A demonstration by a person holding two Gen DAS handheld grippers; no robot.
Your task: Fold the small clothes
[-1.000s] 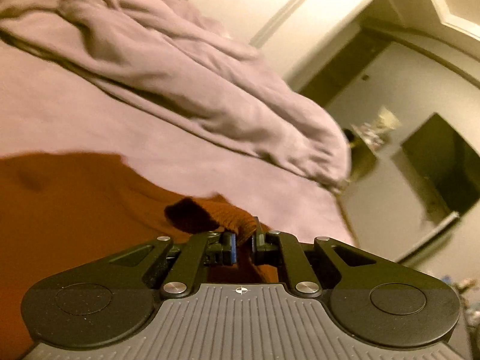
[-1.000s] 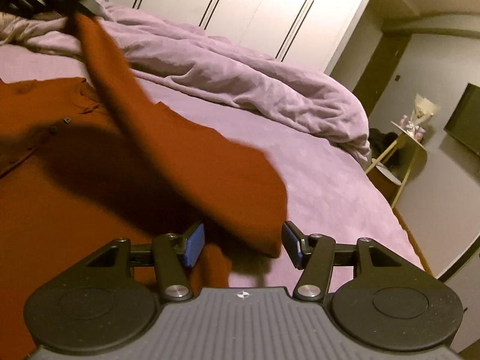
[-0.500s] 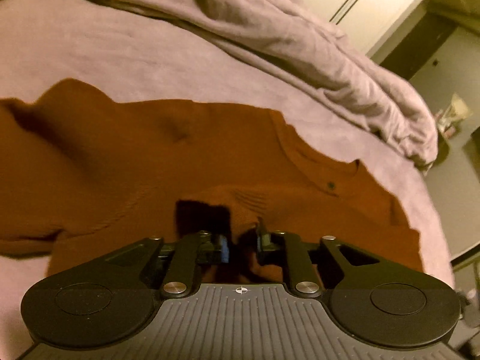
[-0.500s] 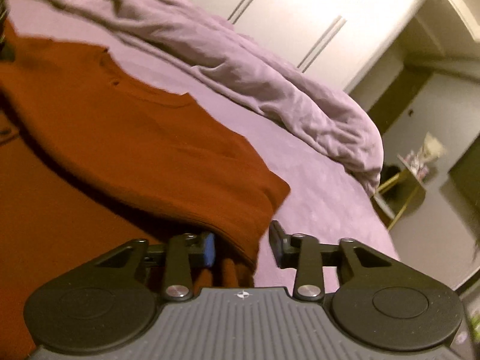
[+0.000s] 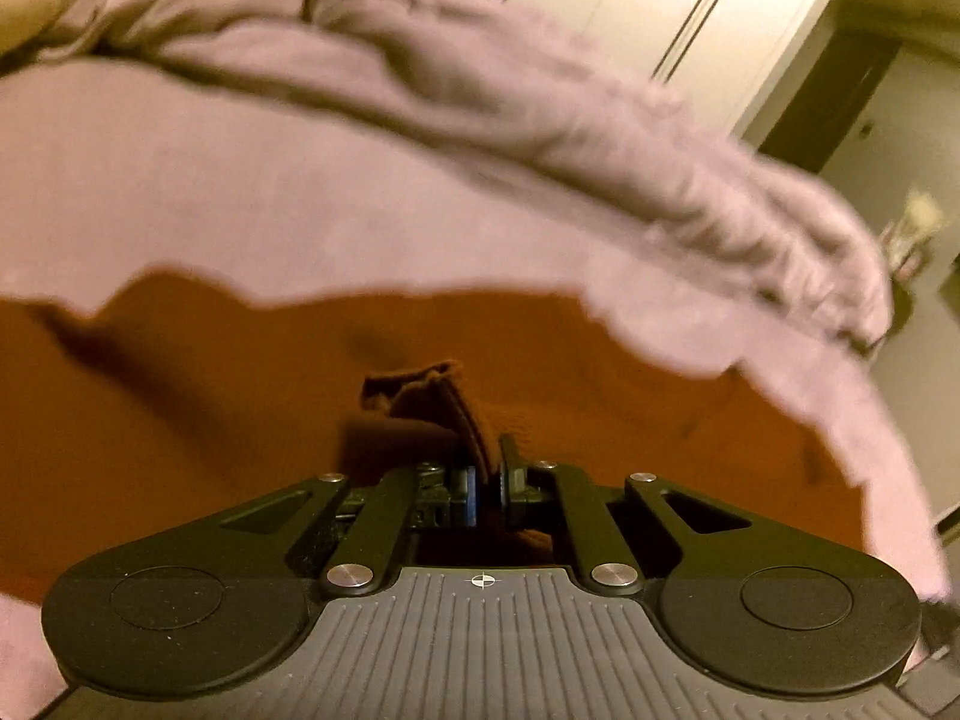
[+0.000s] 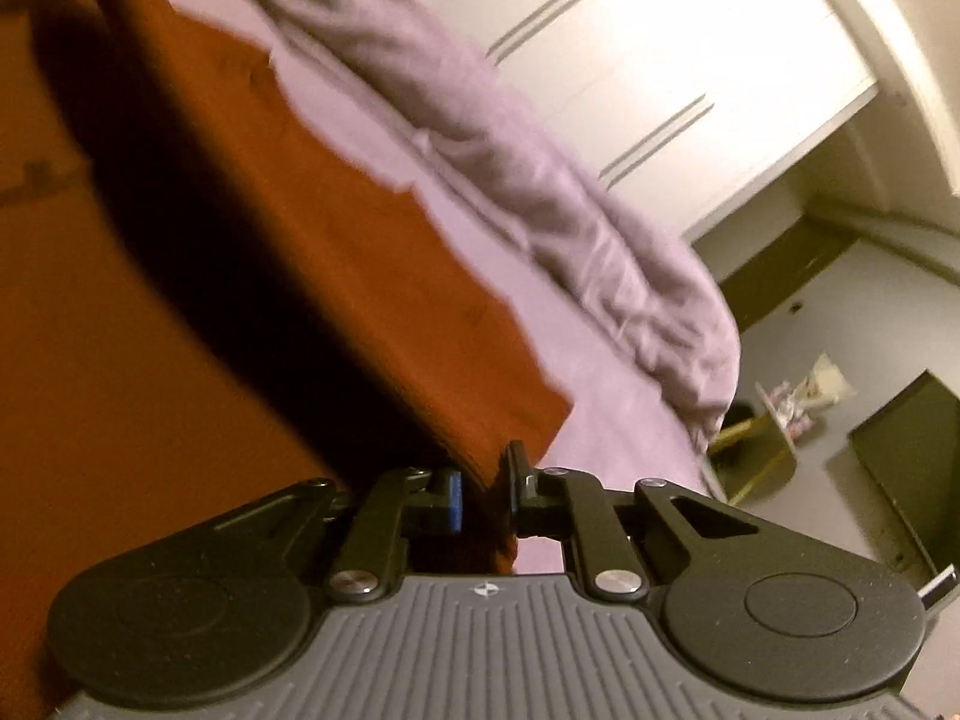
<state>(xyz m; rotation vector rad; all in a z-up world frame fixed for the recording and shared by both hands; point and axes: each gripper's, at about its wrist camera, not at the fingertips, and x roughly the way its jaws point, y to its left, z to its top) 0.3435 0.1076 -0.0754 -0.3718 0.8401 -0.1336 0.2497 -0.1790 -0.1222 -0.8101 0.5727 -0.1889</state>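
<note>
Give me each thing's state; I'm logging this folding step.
Rust sweater: spread on the bed, one part folded over itself.
Left tongs: shut on a fold of the sweater.
Right tongs: closing, the sweater's edge between the fingers.
Lilac duvet: bunched up beyond the sweater.
Bed sheet: flat under the sweater.
Wardrobe doors: closed.

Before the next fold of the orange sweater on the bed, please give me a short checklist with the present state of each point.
1. Left gripper pinches the sweater: ok.
2. Right gripper has the sweater edge between its closing fingers: ok.
3. Sweater lies smooth on the bed sheet: not ok, creases show.
4. Crumpled blanket is apart from the sweater: ok.
5. Both grips at matching corners: cannot tell.
</note>
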